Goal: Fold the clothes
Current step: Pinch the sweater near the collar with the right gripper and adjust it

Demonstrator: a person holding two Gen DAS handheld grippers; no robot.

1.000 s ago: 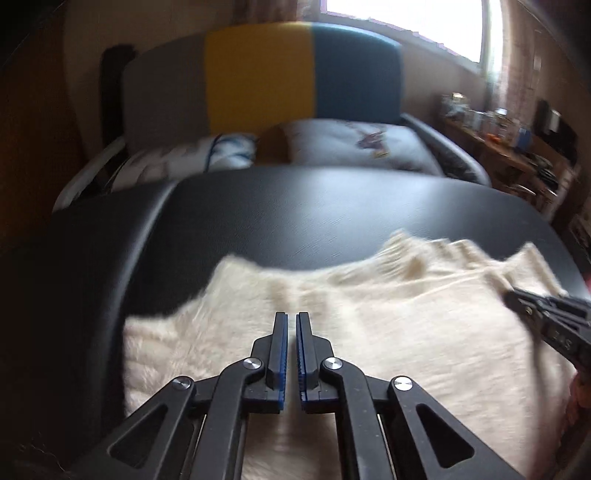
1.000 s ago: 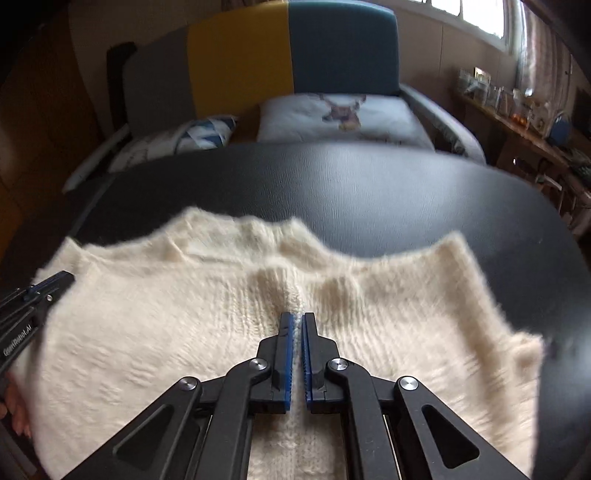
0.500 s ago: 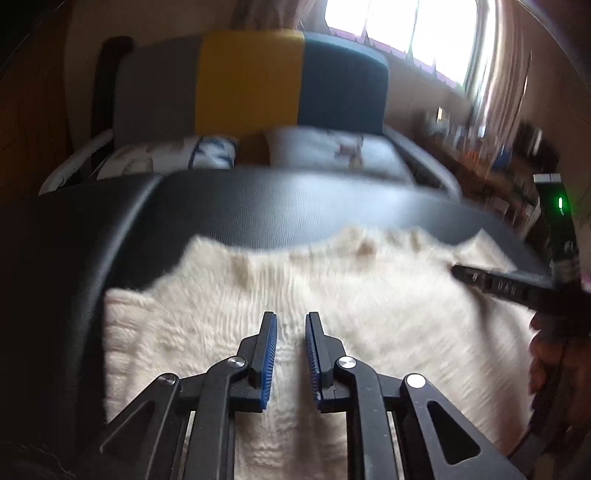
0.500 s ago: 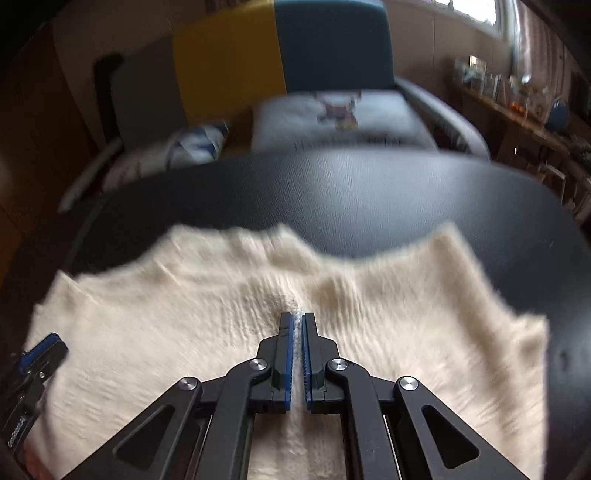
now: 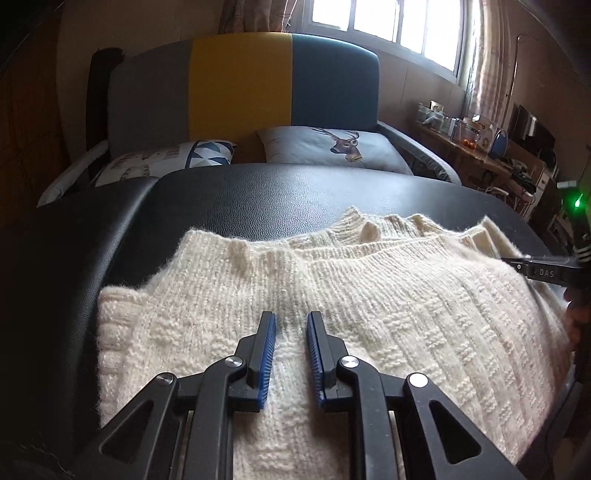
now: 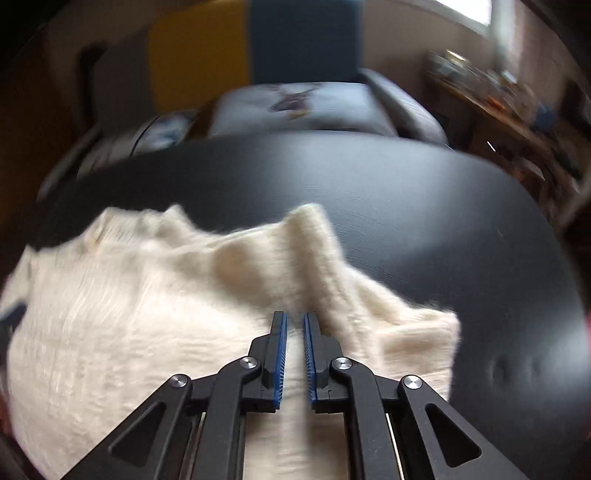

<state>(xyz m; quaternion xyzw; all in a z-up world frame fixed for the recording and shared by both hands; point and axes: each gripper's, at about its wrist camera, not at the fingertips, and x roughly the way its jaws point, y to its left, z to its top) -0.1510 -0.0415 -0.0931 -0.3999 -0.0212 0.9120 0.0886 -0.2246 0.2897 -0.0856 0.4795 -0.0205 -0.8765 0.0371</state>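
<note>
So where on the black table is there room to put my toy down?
Bare table runs behind the sweater, toward the sofa cushions, and along the sweater's left side. In the right wrist view, it's bare right of the sweater too. The near middle is all sweater.

Black leather-grain tabletop (image 5: pixel 295 199) filled the foreground. Behind it stood a sofa (image 5: pixel 243 92) with grey, yellow and teal back panels, carrying a deer-print cushion (image 5: pixel 332 149) and a triangle-print cushion (image 5: pixel 166 162). Daylight entered through a window (image 5: pixel 388 26) upper right; cluttered wooden counter (image 5: pixel 476 147) at right.
</note>
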